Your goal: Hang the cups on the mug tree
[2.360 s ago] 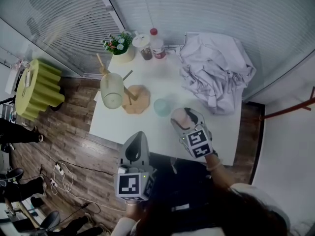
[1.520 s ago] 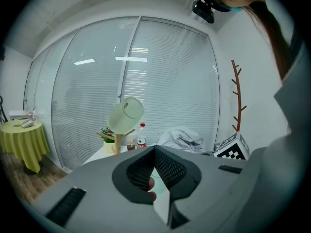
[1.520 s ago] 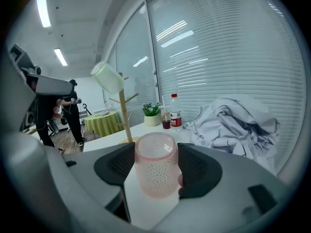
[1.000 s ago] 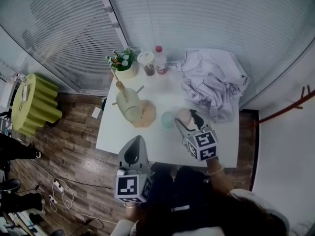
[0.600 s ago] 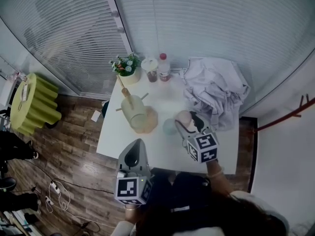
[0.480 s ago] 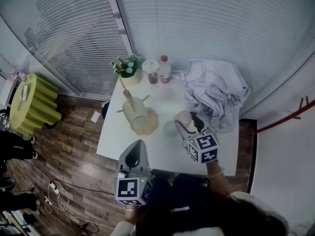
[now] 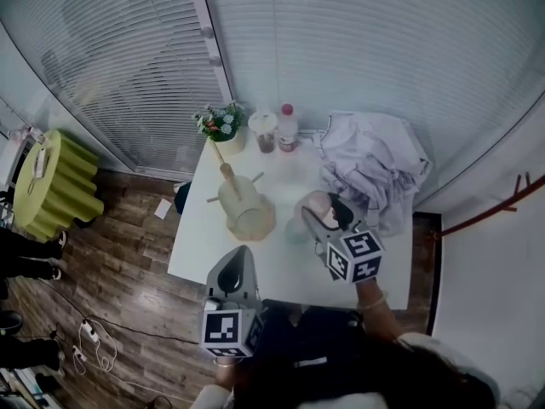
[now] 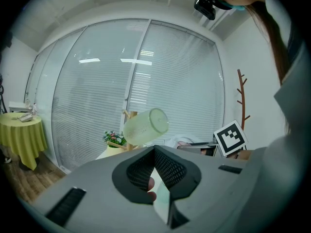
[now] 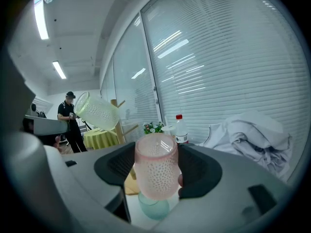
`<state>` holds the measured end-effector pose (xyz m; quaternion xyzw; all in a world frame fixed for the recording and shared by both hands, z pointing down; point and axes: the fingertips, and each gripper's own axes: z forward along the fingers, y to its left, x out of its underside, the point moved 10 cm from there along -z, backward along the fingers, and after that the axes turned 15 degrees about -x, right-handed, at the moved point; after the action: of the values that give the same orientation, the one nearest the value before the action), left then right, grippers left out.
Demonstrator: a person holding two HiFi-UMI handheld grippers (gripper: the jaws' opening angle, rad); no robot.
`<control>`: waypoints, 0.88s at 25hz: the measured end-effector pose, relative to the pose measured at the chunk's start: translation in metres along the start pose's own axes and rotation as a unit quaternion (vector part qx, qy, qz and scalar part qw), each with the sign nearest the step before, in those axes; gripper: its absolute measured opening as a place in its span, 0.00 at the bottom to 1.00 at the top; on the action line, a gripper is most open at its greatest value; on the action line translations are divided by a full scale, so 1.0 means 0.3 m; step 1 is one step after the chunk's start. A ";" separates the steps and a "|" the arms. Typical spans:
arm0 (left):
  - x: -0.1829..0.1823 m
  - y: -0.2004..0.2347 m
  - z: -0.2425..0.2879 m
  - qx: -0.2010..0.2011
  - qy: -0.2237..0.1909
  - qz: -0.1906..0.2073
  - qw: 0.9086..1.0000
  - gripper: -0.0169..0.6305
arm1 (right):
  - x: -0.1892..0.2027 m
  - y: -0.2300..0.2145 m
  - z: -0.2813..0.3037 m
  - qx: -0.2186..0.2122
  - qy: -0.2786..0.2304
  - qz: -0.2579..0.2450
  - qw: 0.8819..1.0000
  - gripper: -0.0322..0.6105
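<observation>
Bench, white, carries a heap of white cloth at its right side. Mug tree stands left of centre, with a pale green cup hung tilted on a peg. Right tool clamps an upright pink cup above a teal cup that stands on the bench. Left tool is closed and empty.

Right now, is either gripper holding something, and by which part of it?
The right gripper holds the pink dotted translucent cup upright, its jaws on the two sides of the cup's body. The left gripper holds nothing; its jaws are together.
</observation>
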<state>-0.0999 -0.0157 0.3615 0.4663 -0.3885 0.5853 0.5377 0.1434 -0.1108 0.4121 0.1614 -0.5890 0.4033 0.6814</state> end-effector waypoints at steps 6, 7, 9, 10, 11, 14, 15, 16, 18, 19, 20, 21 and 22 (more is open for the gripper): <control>-0.007 0.020 0.010 0.003 -0.001 -0.003 1.000 0.03 | -0.042 -0.002 0.013 -0.004 -0.022 0.017 1.000 0.49; -0.006 0.023 0.013 0.003 -0.004 -0.003 1.000 0.03 | -0.050 -0.003 0.015 -0.005 -0.025 0.019 0.999 0.49; -0.008 0.026 0.018 0.004 -0.005 -0.005 1.000 0.03 | -0.065 -0.005 0.020 -0.006 -0.030 0.019 0.999 0.49; -0.012 0.025 0.018 0.005 -0.003 -0.007 1.000 0.03 | -0.070 -0.005 0.023 -0.007 -0.031 0.017 0.999 0.49; -0.018 0.024 0.017 0.006 0.001 -0.011 1.000 0.03 | -0.075 -0.004 0.026 -0.007 -0.031 0.016 0.999 0.49; -0.018 0.028 0.021 0.004 -0.002 -0.014 1.000 0.03 | -0.085 -0.001 0.034 -0.010 -0.031 0.011 0.999 0.49; -0.015 0.031 0.023 0.003 -0.005 -0.014 1.000 0.03 | -0.089 -0.002 0.037 -0.011 -0.033 0.010 0.999 0.49; -0.012 0.033 0.025 0.002 -0.009 -0.013 1.000 0.03 | -0.094 -0.002 0.040 -0.013 -0.034 0.010 0.999 0.49; -0.010 0.038 0.026 0.000 -0.015 -0.012 1.000 0.03 | -0.105 -0.001 0.046 -0.017 -0.037 0.008 0.999 0.49; -0.011 0.040 0.026 -0.001 -0.015 -0.012 1.000 0.03 | -0.111 0.001 0.050 -0.019 -0.039 0.007 0.999 0.49; -0.014 0.042 0.025 -0.002 -0.014 -0.014 1.000 0.03 | -0.117 0.003 0.053 -0.022 -0.041 0.008 0.999 0.49; -0.017 0.042 0.023 -0.003 -0.012 -0.016 1.000 0.03 | -0.122 0.004 0.055 -0.024 -0.045 0.009 0.999 0.49; -0.019 0.043 0.022 -0.004 -0.011 -0.017 1.000 0.03 | -0.127 0.005 0.057 -0.027 -0.049 0.012 0.998 0.49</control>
<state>-0.1120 -0.0252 0.3583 0.4772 -0.3884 0.5694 0.5452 0.1316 -0.1354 0.3805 0.1554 -0.6339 0.3873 0.6512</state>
